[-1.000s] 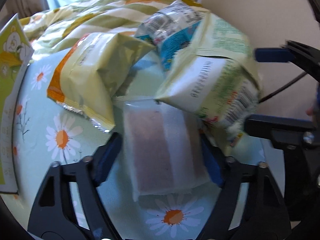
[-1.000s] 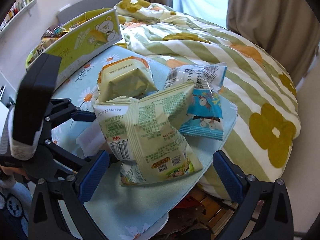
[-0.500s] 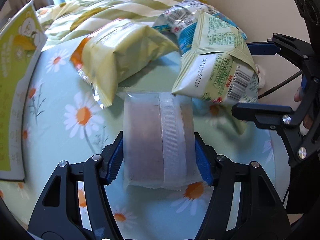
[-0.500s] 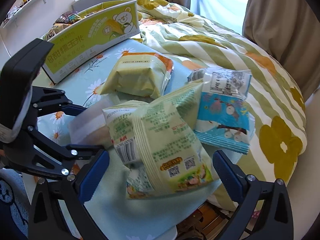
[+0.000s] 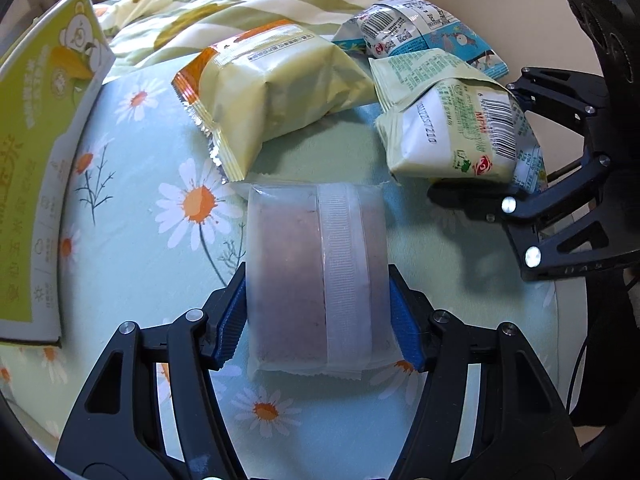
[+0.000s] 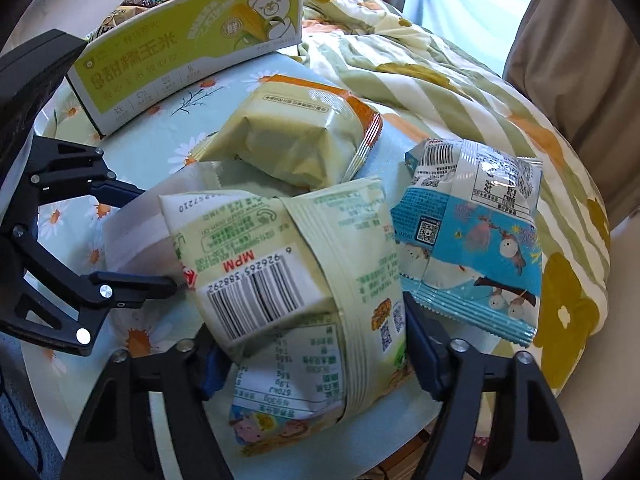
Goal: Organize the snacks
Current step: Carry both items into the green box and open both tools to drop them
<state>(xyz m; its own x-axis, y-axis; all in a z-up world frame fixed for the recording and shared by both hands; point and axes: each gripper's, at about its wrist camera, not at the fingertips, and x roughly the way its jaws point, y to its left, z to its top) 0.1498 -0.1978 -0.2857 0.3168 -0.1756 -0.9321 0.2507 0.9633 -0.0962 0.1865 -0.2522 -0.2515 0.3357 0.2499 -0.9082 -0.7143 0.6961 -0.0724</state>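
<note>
A translucent packet (image 5: 288, 272) with a brown bar inside lies on the daisy tablecloth (image 5: 140, 240). My left gripper (image 5: 316, 284) is shut on it, its blue pads pressing both long sides. To its right sits a pale green snack bag (image 5: 448, 128) with a barcode. In the right wrist view that pale green bag (image 6: 288, 264) is between the closing jaws of my right gripper (image 6: 316, 356), and the pads touch and crumple its sides. A yellow bag with an orange edge (image 6: 296, 136) lies behind it. A blue bag (image 6: 476, 240) rests to the right.
A green carton with a bear and corn print (image 6: 192, 44) stands at the table's far left, with more snacks behind it. A striped flowered quilt (image 6: 440, 80) lies beyond the table. The table's edge runs just below the right gripper.
The left gripper drew the translucent packet out from under the pile, toward the near side. The right gripper came down and its wide jaws closed onto the pale green bag.
</note>
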